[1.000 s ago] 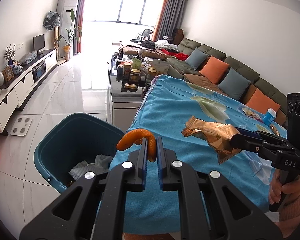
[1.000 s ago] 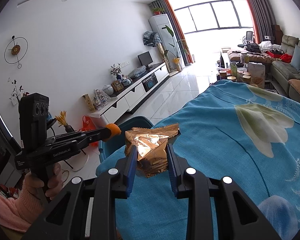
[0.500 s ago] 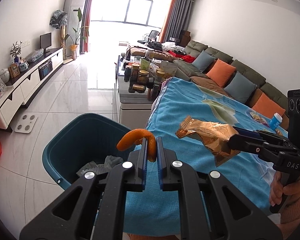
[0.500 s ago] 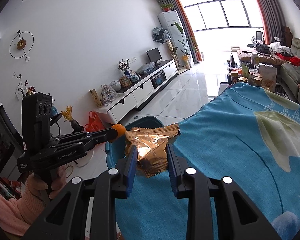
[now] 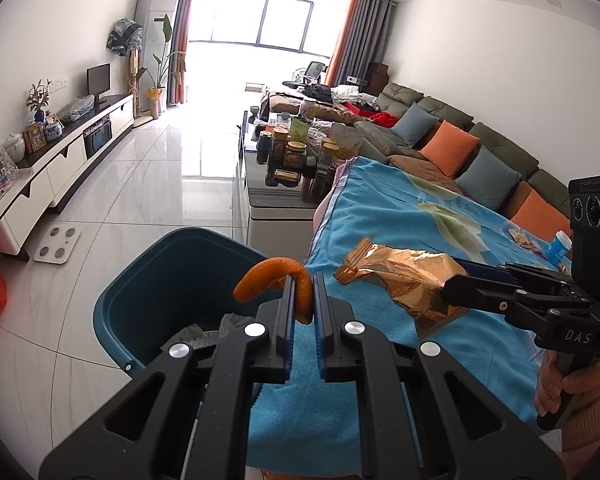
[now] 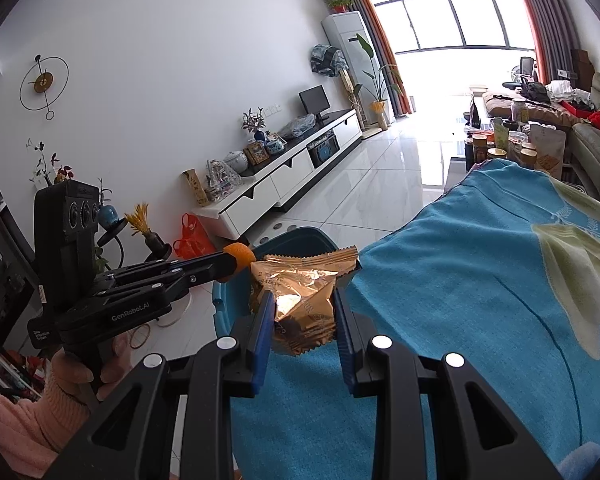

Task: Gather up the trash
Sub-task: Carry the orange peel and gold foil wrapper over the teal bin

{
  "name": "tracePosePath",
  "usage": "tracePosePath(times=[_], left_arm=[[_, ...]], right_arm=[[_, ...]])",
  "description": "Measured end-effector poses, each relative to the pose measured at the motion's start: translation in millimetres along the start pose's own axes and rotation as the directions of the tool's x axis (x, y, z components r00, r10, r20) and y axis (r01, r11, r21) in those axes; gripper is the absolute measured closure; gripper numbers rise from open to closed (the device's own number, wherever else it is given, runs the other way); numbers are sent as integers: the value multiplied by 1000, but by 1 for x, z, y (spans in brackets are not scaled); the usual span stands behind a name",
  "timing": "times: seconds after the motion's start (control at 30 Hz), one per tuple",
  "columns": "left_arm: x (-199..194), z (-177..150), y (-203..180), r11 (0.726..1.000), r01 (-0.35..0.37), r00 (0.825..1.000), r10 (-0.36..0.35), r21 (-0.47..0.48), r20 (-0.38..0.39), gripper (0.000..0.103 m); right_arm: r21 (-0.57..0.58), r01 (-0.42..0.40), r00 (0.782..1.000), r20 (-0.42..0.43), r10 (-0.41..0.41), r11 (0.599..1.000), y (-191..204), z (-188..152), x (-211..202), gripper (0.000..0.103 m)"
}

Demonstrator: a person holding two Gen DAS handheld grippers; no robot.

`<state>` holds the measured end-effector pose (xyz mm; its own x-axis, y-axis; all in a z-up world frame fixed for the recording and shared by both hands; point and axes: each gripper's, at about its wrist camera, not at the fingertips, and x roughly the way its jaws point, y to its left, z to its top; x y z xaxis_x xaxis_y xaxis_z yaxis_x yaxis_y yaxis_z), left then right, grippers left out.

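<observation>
Nearby, left hand-held gripper (image 5: 303, 300) pinches orange peel (image 5: 274, 282); right (image 6: 302, 316) clamps gold wrapper (image 6: 304, 296) beside bin (image 5: 172, 280).

One orange peel (image 5: 274, 280), one gold wrapper (image 5: 404, 280), one teal bin (image 5: 160, 280), two grippers.

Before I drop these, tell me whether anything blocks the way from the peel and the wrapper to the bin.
Nothing visible does. The orange peel in the left gripper hangs over the open bin; the gold wrapper in the right gripper is near its rim.
</observation>
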<state>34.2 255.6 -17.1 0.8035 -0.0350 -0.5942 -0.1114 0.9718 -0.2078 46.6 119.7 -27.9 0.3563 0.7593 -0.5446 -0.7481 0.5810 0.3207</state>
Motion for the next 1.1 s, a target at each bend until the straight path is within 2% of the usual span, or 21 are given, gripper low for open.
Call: tracePosePath(times=[1.1], left_arm=[[16, -1, 14, 998, -45, 999, 45, -50, -9, 94]], right_arm=[[-60, -8, 998, -59, 5, 998, 20, 18, 36, 76]])
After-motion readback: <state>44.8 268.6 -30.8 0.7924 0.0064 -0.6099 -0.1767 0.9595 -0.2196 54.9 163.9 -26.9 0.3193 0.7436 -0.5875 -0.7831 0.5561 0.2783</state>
